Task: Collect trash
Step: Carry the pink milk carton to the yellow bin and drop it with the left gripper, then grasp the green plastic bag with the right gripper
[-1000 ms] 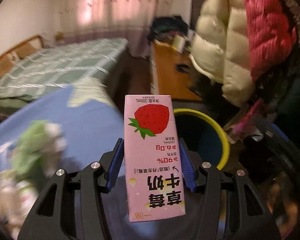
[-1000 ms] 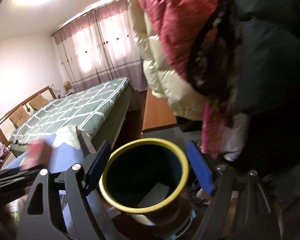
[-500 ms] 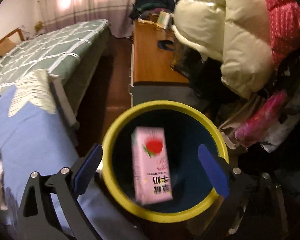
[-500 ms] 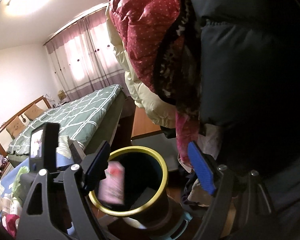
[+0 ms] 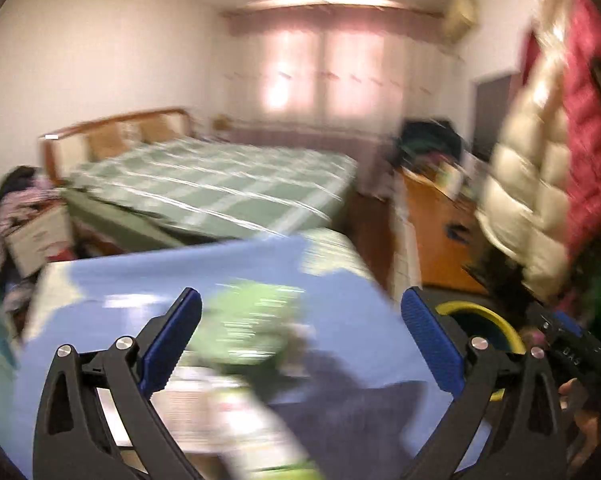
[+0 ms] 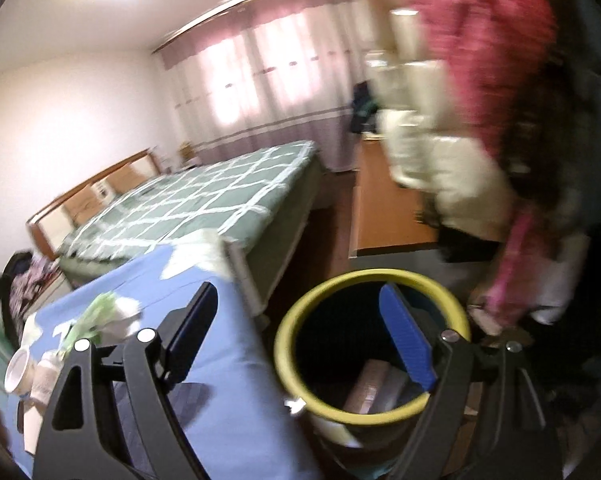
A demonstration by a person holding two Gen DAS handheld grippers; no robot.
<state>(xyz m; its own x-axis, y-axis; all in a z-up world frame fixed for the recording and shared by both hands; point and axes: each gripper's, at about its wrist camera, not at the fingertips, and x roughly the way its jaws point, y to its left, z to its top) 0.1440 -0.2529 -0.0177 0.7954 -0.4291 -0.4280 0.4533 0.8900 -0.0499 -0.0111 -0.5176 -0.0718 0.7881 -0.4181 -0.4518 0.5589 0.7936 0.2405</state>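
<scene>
Carton (image 6: 366, 394) now inside bin (image 6: 288, 334)

Bedroom w/ white walls (image 5: 112, 52), pink-curtained window (image 6: 260, 76), green checked bed (image 6: 204, 200).

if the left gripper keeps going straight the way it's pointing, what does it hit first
Probably the crumpled green wrapper on the blue cloth; it lies between the opening, empty fingers of the left gripper, though blur hides depth.

Left gripper (image 5: 300, 328), jaws opening and empty, above a blue-covered table (image 5: 120, 280); a blurred green wad (image 5: 248, 320) lies on the table, yellow-rimmed bin (image 5: 480, 316) beside it.
</scene>
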